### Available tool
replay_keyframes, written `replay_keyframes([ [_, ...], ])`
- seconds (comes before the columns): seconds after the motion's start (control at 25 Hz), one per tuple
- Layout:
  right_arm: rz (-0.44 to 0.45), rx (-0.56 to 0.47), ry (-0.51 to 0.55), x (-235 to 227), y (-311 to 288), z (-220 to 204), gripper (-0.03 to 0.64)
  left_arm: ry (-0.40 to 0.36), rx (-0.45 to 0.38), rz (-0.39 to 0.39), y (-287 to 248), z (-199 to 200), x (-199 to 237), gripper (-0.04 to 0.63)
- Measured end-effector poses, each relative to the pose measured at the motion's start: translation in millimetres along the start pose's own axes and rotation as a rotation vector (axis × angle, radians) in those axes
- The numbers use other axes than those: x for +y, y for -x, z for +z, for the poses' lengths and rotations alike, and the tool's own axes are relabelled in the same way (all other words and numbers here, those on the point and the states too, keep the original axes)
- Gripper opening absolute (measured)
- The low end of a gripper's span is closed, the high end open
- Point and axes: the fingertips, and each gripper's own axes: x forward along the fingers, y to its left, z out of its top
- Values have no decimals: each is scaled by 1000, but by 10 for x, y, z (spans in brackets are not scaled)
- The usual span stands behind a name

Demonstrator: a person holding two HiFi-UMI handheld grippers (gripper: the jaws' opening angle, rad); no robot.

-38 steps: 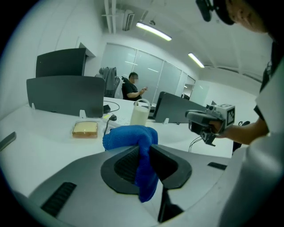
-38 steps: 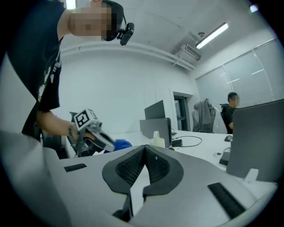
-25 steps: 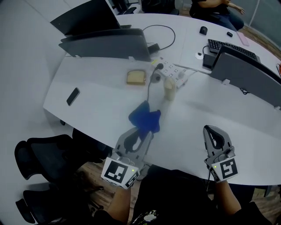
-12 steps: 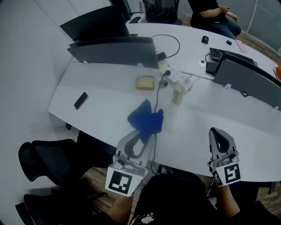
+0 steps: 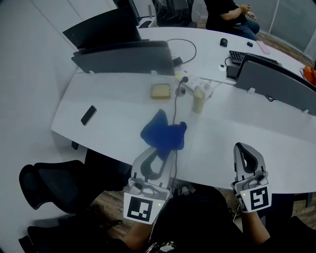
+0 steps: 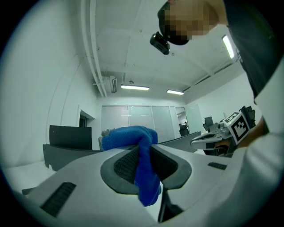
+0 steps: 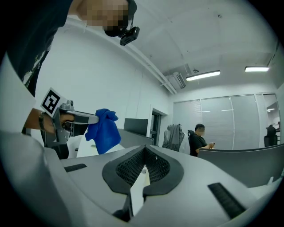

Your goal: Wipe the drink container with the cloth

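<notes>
My left gripper (image 5: 159, 148) is shut on a blue cloth (image 5: 163, 133) and holds it above the near edge of the white table (image 5: 108, 133). In the left gripper view the blue cloth (image 6: 142, 155) is pinched between the pads and bunches up over them. The drink container (image 5: 198, 101), a pale bottle, stands upright further back on the table, beside a power strip (image 5: 193, 85). My right gripper (image 5: 247, 154) hovers at the near right edge, shut with nothing in it. The right gripper view shows the left gripper's cloth (image 7: 104, 129) hanging at the left.
A yellowish sponge (image 5: 160, 91) lies left of the bottle. A black cable (image 5: 174, 106) runs from the power strip toward the cloth. A phone (image 5: 88, 115) lies at the left. Dark monitors (image 5: 123, 57) stand behind; a black chair (image 5: 44, 180) is below left. A person (image 5: 224, 12) sits far back.
The head view has shifted a little, so the table sits slightly differently in frame. The left gripper with the cloth has lifted slightly; the right gripper stays shut in much the same place.
</notes>
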Motion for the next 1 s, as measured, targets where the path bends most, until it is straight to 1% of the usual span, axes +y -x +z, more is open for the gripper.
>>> replay_keyframes([
  [0.12, -21, 4, 10, 69, 71, 1, -2, -11, -8, 1, 91, -8, 1, 69],
  [0.28, -27, -2, 29, 213, 154, 48, -2, -27, -27, 10, 251, 28, 41, 69],
  [0.52, -55, -9, 15, 277, 276, 41, -2, -44, -33, 12, 341, 34, 28, 69],
  [0.68, -55, -20, 17, 373, 309, 67, -2, -64, -43, 4, 407, 63, 5, 69],
  [1.0, -42, -25, 25, 497, 345, 80, -2, -43, -31, 23, 514, -29, 53, 69],
])
